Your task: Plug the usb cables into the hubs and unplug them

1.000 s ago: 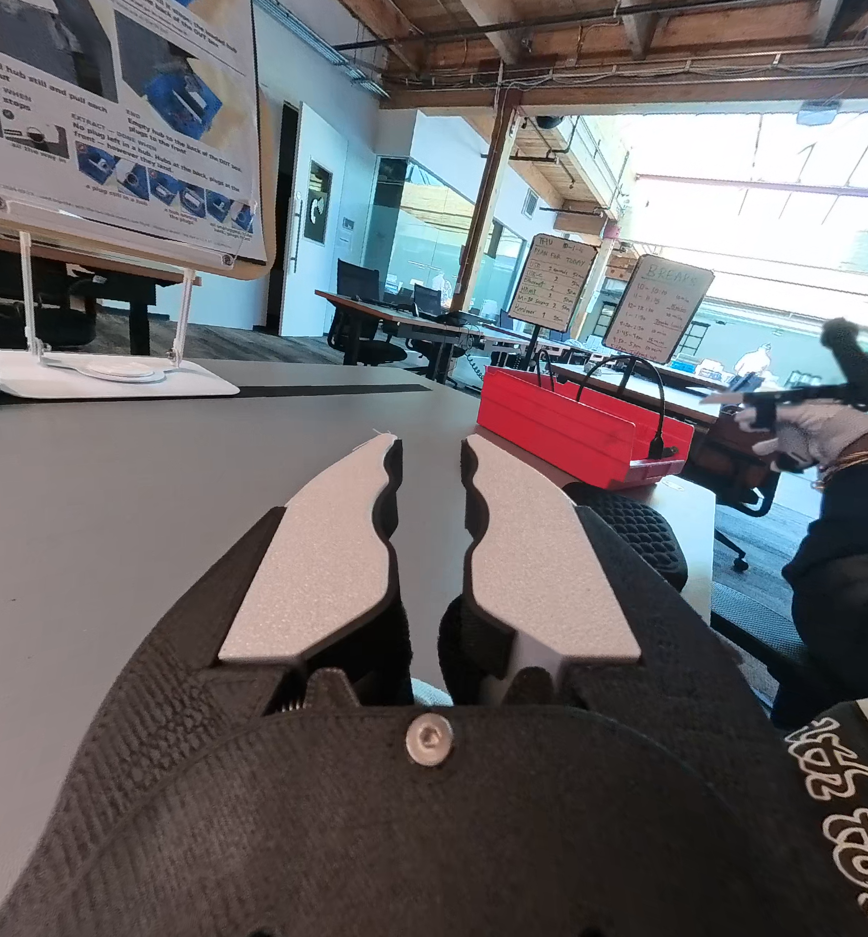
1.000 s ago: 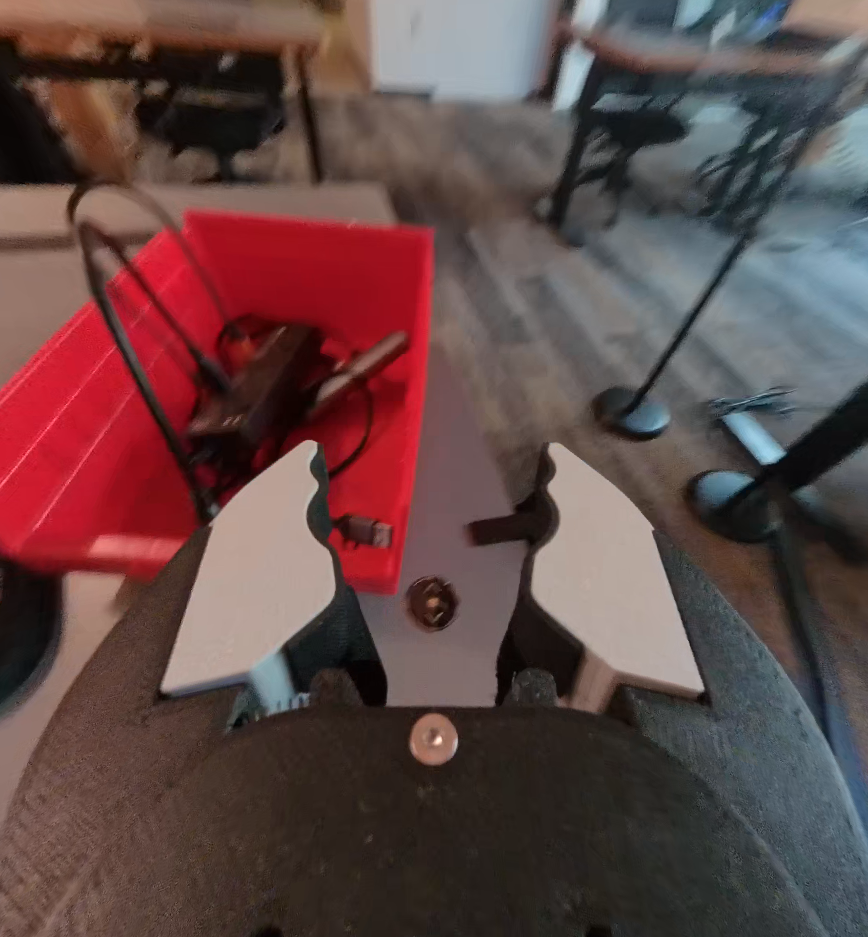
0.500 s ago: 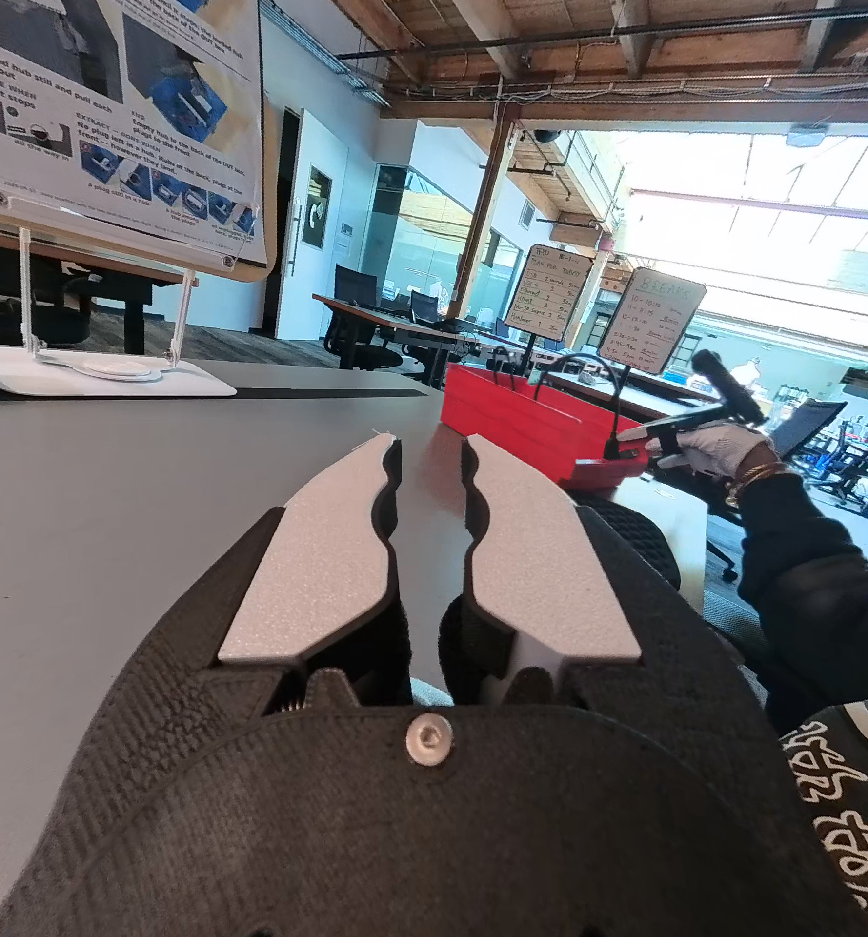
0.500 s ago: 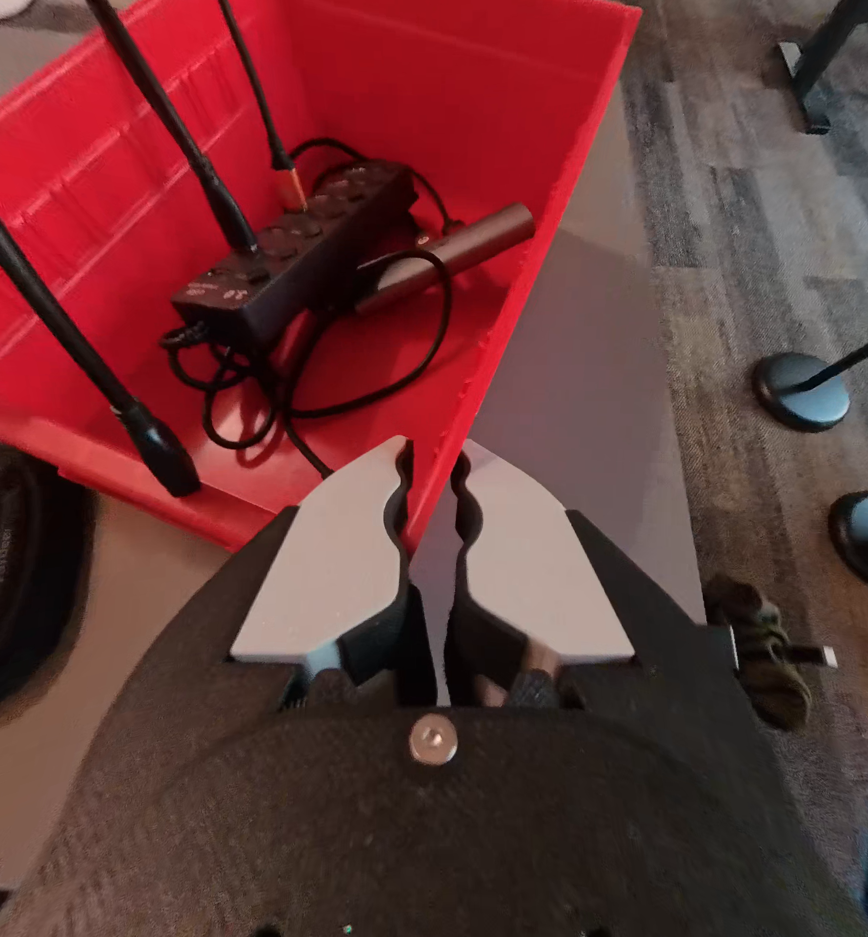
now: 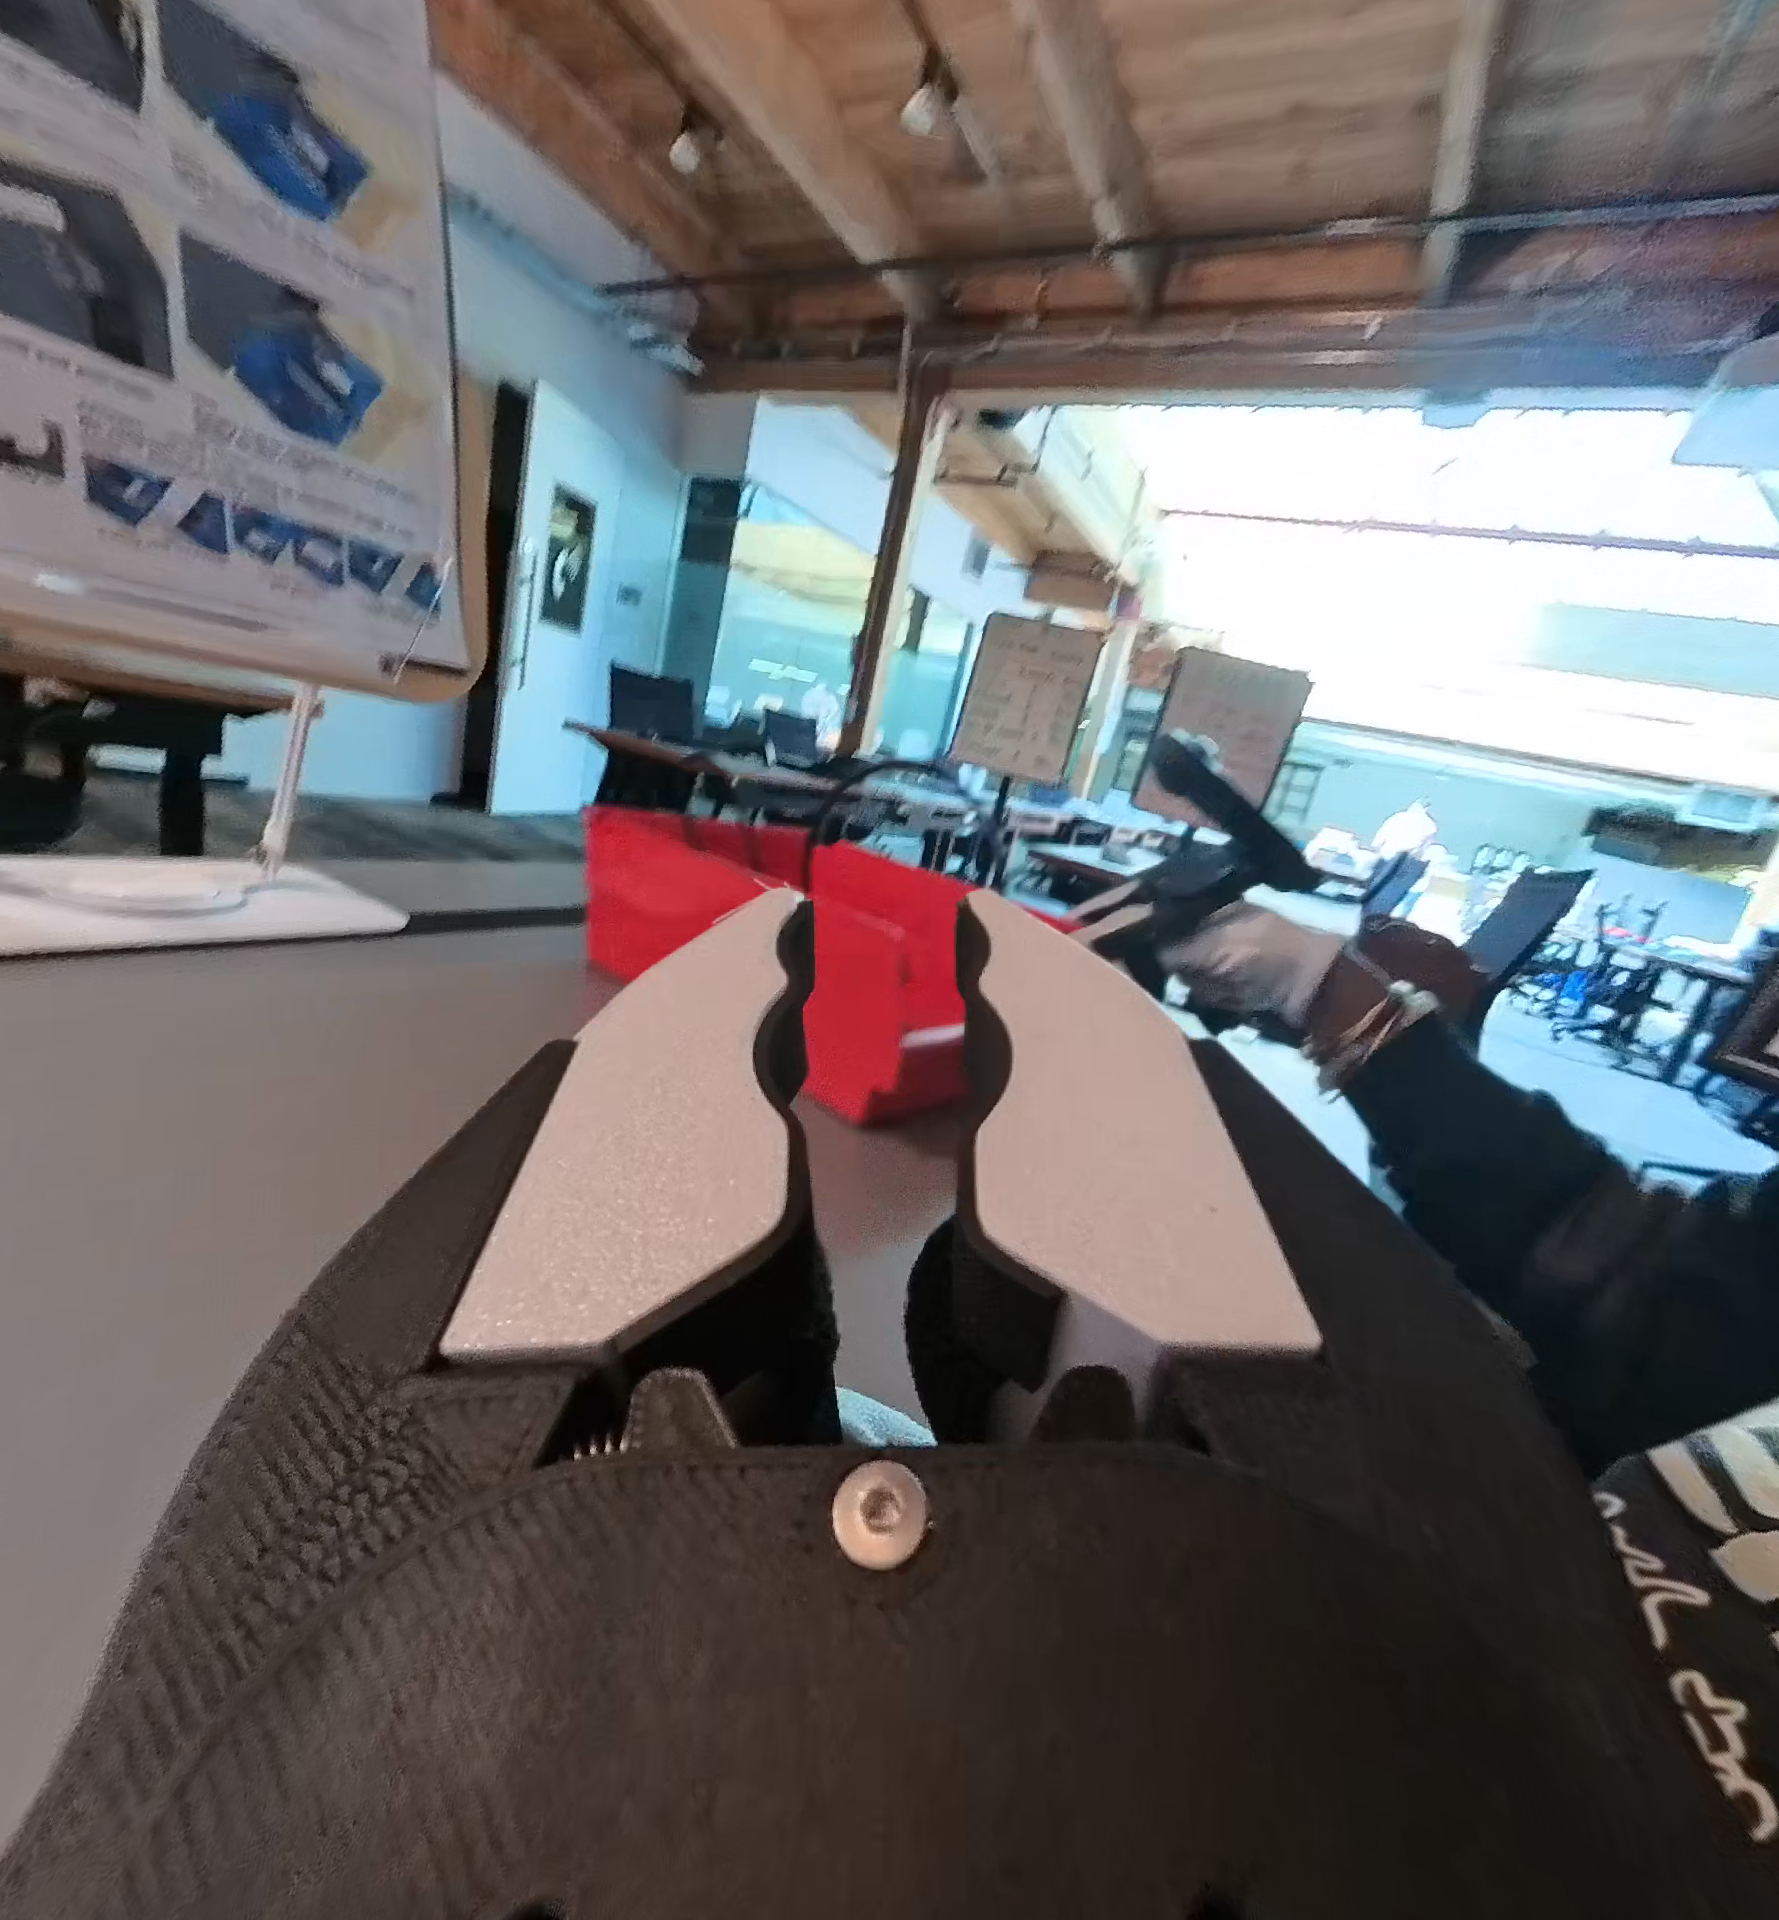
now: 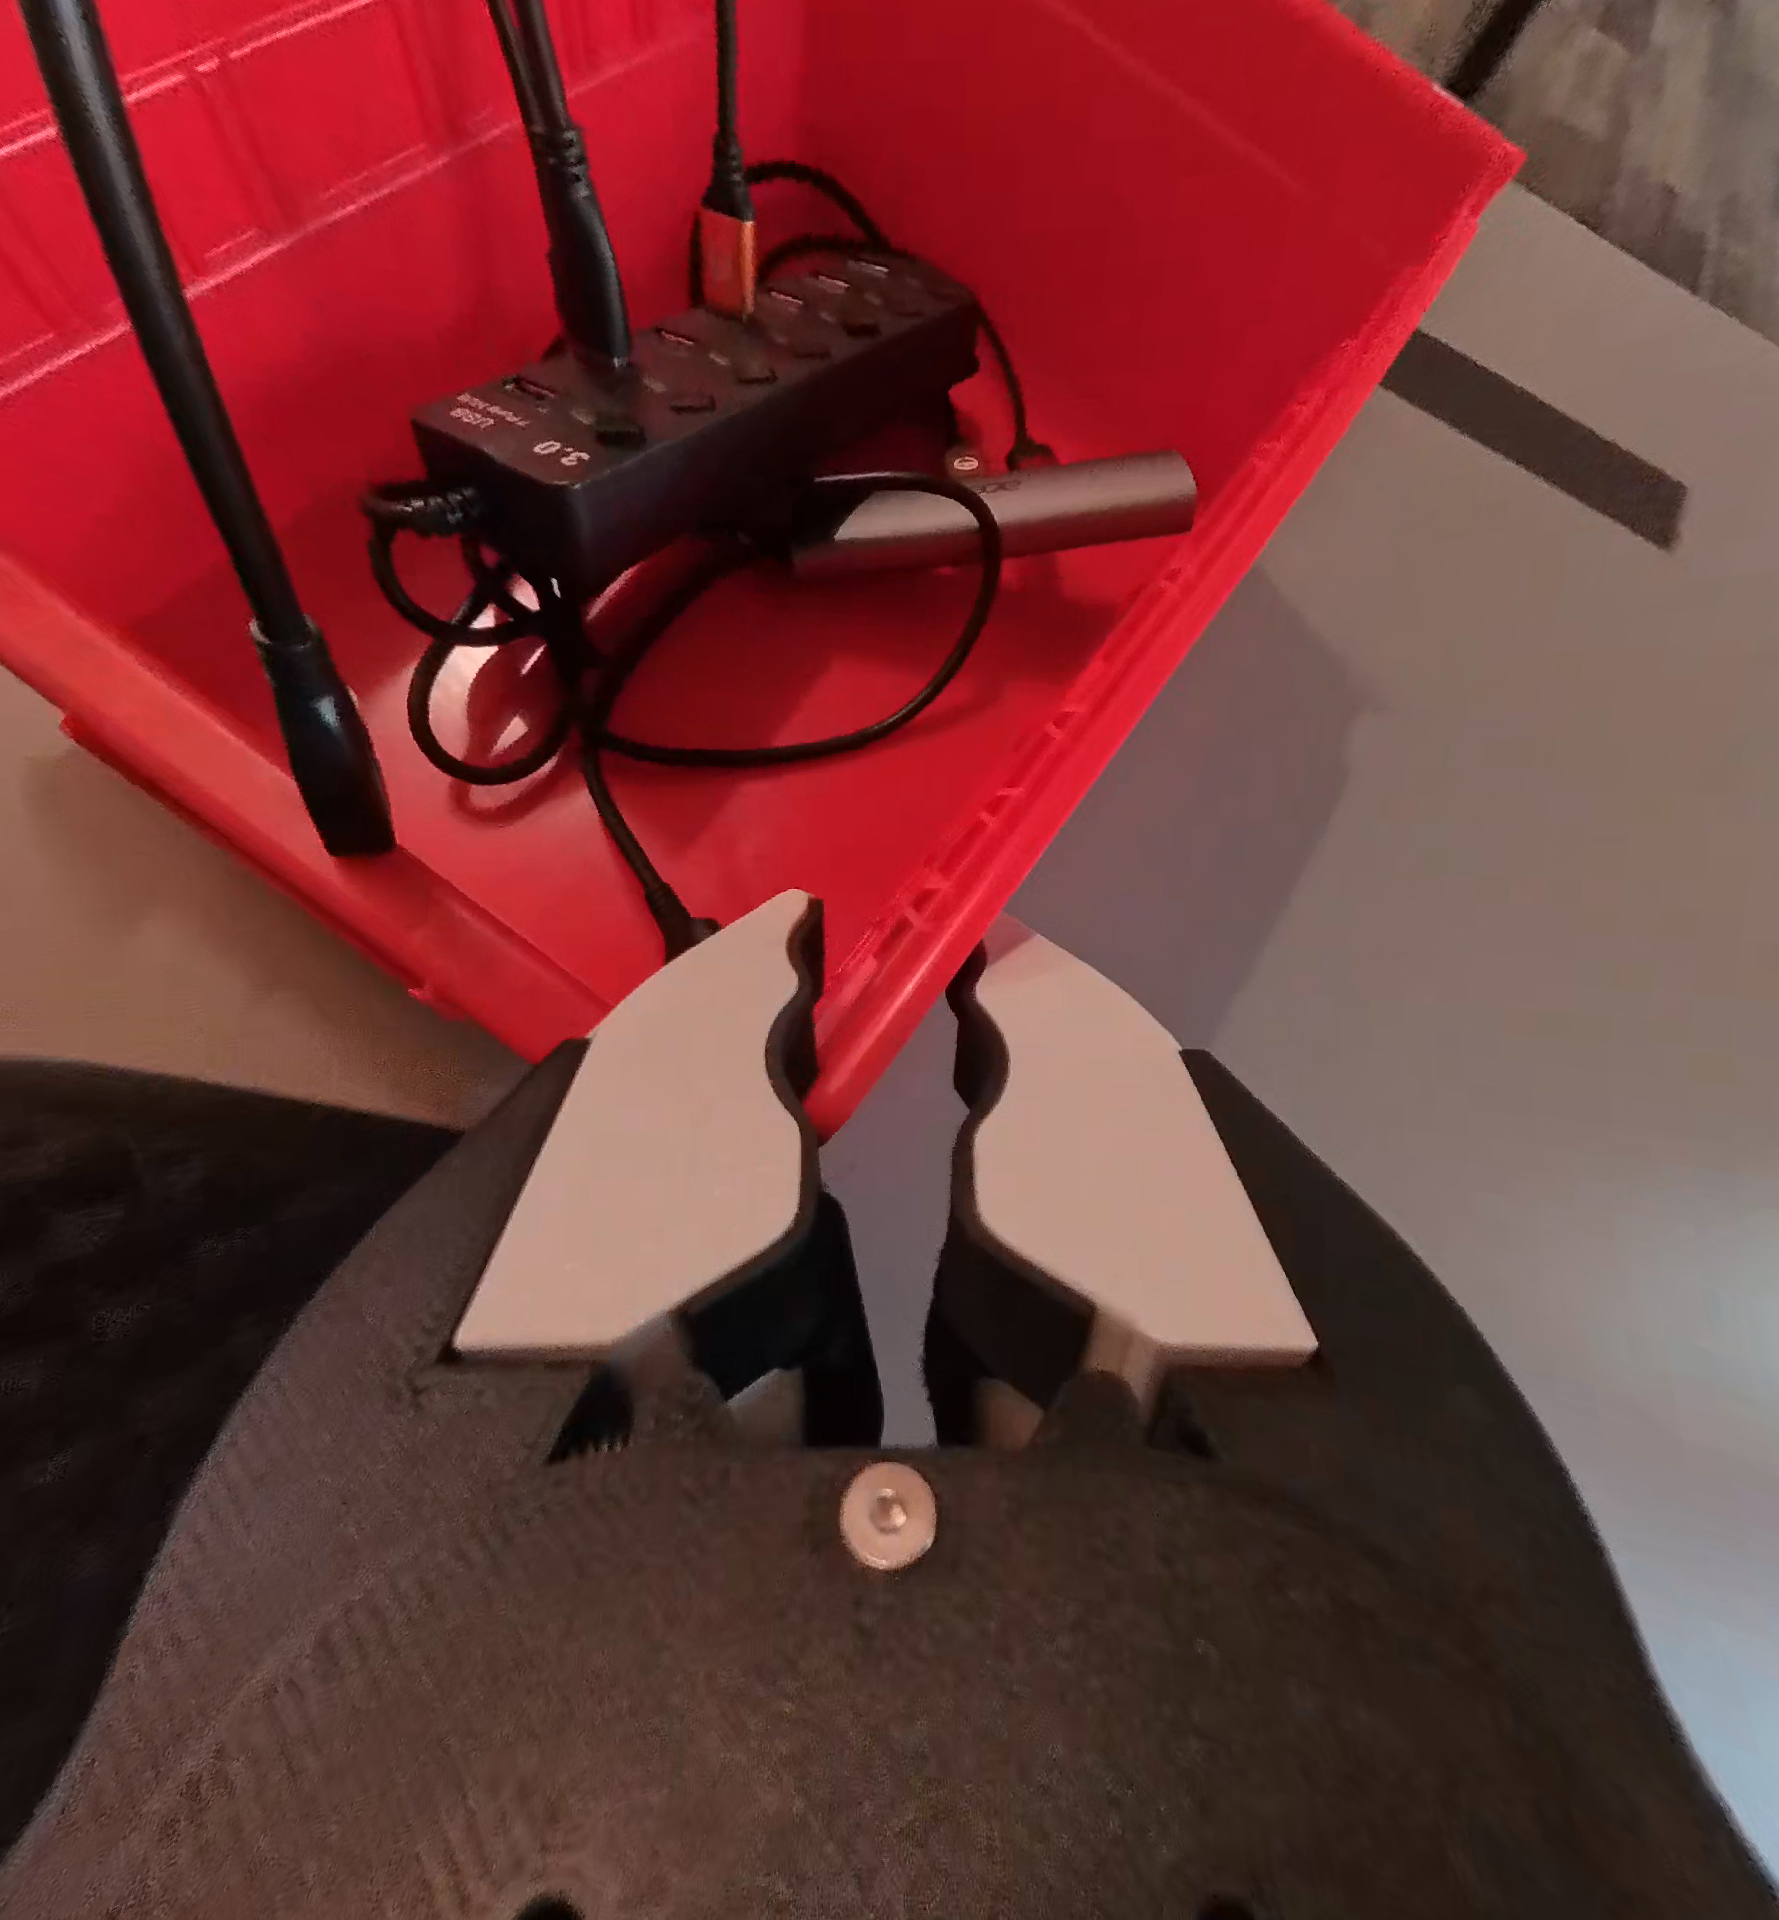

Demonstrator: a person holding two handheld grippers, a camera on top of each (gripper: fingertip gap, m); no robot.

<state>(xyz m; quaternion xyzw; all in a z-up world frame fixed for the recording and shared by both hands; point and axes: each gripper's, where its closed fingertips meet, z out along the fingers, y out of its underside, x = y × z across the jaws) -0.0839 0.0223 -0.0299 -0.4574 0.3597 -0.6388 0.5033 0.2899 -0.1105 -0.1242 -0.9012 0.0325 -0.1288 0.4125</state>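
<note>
1. Since half a second ago, our right gripper has dragged the red plastic bin across the grey table towards our left gripper; its fingers remain clamped on the bin's near wall.
2. Our left wrist view alone shows the left gripper low over the table, its fingers slightly apart and holding nothing, with a printed instruction sheet on a white stand at far left.
3. Only our right wrist view looks into the bin: a black multi-port usb hub with black cables plugged in, a slim grey metal hub, and loose cable loops.
4. White lettering marks the black hub.
</note>
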